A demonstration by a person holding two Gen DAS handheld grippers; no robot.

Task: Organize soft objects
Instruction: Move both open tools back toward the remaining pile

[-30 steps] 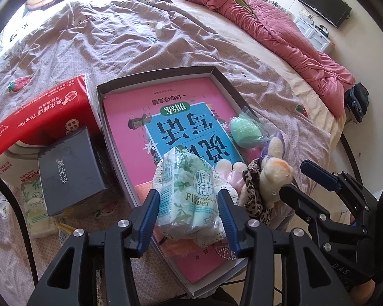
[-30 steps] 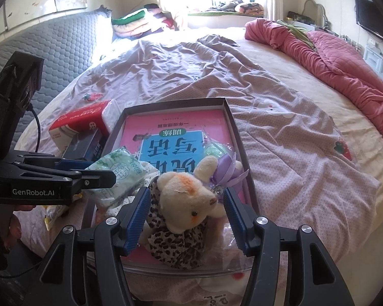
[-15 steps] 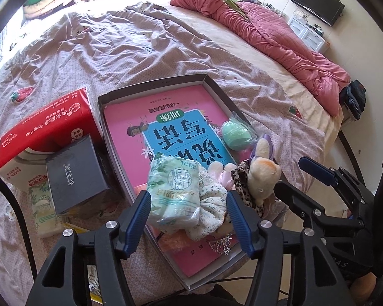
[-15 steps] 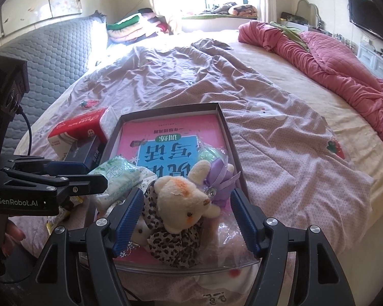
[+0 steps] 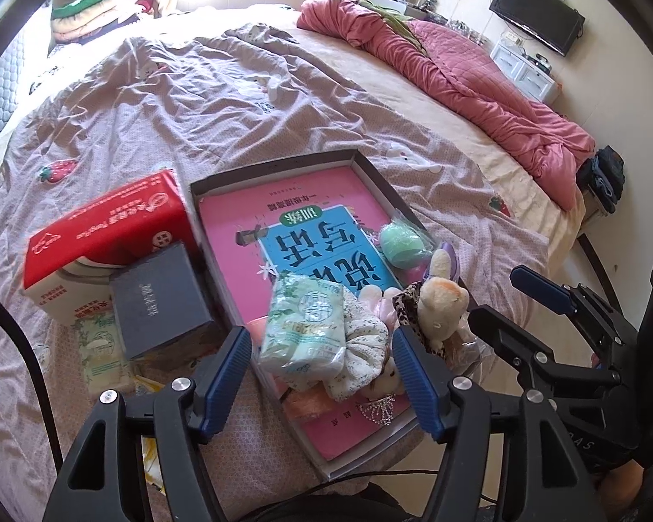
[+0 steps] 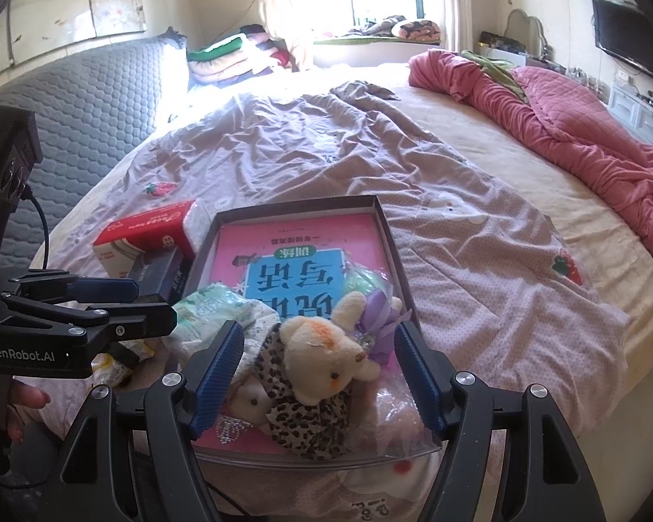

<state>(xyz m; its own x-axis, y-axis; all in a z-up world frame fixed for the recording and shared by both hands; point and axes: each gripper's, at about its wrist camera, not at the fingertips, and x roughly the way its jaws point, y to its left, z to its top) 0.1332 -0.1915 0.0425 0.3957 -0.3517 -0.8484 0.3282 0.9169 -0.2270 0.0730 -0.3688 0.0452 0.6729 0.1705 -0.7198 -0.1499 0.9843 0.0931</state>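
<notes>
A shallow dark box [image 5: 278,164] with a pink and blue book inside lies on the bed. In its near end lie a green tissue pack [image 5: 302,326], a white dotted cloth [image 5: 361,361], a cream plush toy in leopard print [image 5: 437,304] and a green ball in plastic [image 5: 398,243]. My left gripper [image 5: 322,374] is open and empty, just short of the tissue pack. My right gripper [image 6: 320,374] is open and empty, its fingers either side of the plush toy [image 6: 322,361], not touching it. The tissue pack [image 6: 213,309] lies to its left.
A red tissue box [image 5: 109,226] and a dark grey box [image 5: 156,300] sit left of the dark box, with small packets [image 5: 100,348] beside them. A pink quilt [image 5: 479,69] lies along the bed's right side. Folded bedding [image 6: 235,56] is stacked at the headboard.
Both grippers have drawn back from the box and risen. The left jaws opened wider and let go of the tissue pack, which now lies in the box.
</notes>
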